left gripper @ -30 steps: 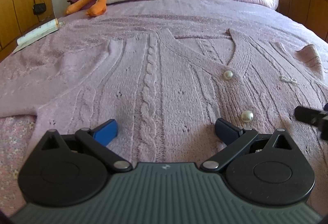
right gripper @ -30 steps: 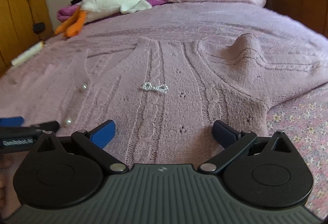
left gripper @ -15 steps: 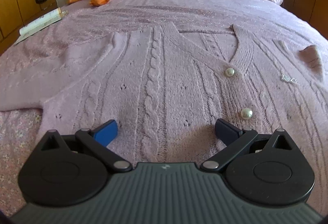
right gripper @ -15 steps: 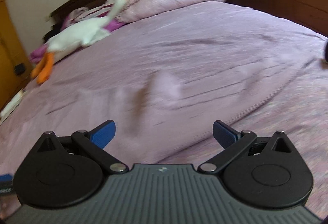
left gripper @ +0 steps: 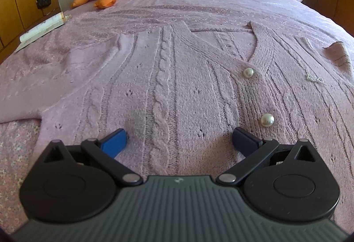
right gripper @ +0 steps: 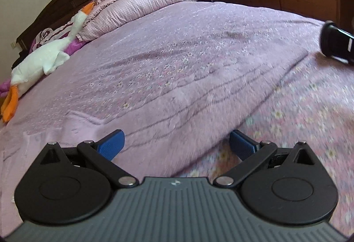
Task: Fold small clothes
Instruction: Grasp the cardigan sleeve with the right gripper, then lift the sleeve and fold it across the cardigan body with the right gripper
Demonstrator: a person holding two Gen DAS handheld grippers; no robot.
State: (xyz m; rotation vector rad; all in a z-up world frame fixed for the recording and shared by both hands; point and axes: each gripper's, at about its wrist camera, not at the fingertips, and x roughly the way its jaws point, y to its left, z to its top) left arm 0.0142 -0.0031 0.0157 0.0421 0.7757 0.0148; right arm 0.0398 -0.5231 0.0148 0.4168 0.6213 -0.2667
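The cardigan (left gripper: pixel 177 87) runs out of the left wrist view at the right edge, so its right sleeve is not seen there, and its hem is hidden behind the body of the left tongs (left gripper: pixel 179 140). The left sleeve (left gripper: pixel 33 91) is cut off at the left edge. In the right wrist view the knit sleeve (right gripper: pixel 199 113) and the flowered bedspread (right gripper: pixel 298 120) are smeared by motion blur, so the stitches cannot be read. A black object (right gripper: pixel 336 45) is cut by the right edge; what it is cannot be told. The plush goose (right gripper: pixel 39 60) loses its feet at the left edge. The small beaded trinket (left gripper: pixel 315 78) is too small to make out.
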